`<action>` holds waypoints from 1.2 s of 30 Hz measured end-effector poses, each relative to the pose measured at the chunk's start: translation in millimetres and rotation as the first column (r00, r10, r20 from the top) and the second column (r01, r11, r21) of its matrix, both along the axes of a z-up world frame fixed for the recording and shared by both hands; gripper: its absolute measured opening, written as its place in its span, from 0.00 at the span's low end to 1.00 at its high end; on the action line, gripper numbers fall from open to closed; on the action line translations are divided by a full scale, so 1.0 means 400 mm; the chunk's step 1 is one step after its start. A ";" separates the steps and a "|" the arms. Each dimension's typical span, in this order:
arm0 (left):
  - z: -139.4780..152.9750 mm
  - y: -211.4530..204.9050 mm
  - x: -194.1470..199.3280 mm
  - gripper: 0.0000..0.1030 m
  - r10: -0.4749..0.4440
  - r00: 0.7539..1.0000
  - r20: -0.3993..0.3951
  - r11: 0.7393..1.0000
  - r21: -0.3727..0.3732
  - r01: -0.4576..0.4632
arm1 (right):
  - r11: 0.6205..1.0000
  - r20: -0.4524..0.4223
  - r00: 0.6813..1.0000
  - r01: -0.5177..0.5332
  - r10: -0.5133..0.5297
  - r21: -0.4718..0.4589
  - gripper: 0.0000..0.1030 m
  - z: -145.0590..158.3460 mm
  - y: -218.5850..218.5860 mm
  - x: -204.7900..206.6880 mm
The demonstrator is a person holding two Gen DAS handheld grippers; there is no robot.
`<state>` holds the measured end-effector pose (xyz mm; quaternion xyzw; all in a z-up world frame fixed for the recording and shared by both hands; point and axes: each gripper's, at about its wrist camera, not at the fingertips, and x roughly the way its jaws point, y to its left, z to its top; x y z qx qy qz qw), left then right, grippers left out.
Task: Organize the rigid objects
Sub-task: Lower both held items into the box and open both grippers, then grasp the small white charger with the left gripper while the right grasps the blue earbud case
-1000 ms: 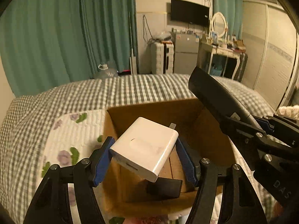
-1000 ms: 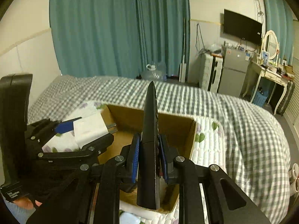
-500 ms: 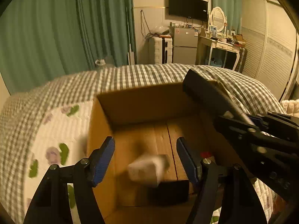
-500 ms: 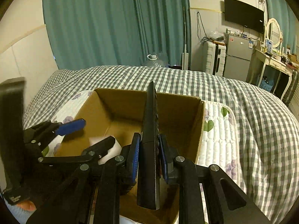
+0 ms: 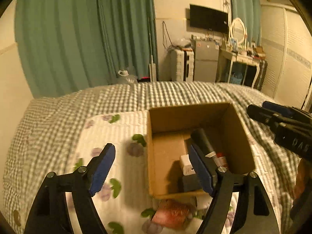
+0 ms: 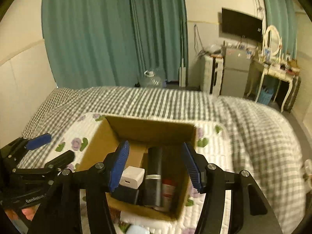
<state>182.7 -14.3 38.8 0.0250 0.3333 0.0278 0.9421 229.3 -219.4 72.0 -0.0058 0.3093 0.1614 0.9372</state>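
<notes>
Cardboard box (image 6: 136, 130) holds white charger (image 6: 132, 176), black remote (image 6: 155, 173).

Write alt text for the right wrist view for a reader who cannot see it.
The open, empty right gripper hangs over a cardboard box on a checked bed. Inside lie a white charger on a dark block, a black remote and a red-labelled item. The left gripper, also open, is at left.

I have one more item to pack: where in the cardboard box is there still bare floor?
The cardboard box has bare floor along its left wall and toward the far wall. The near right is crowded: white charger on a dark block, black remote beside it, and a red-labelled item against the right wall.
</notes>
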 end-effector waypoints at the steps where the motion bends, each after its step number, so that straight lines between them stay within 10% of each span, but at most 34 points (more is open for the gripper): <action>1: 0.026 0.004 -0.031 0.83 0.005 1.000 0.017 1.000 -0.010 -0.004 | 1.000 0.011 1.000 0.003 -0.003 -0.005 0.55 0.021 -0.002 -0.019; 9: 0.150 0.020 -0.217 0.89 0.055 0.995 0.086 0.998 -0.028 -0.053 | 0.996 0.079 0.997 0.015 -0.009 -0.085 0.90 0.172 -0.006 -0.209; 14: 0.141 0.013 -0.274 0.90 0.095 0.992 0.087 0.995 -0.045 -0.091 | 0.986 0.089 0.995 0.064 -0.050 -0.156 0.95 0.161 -0.020 -0.280; 36: -0.365 -0.138 -0.156 0.90 0.084 0.949 -0.305 0.996 0.023 -0.081 | 0.974 -0.263 0.963 -0.114 0.059 -0.197 0.96 -0.355 -0.117 -0.180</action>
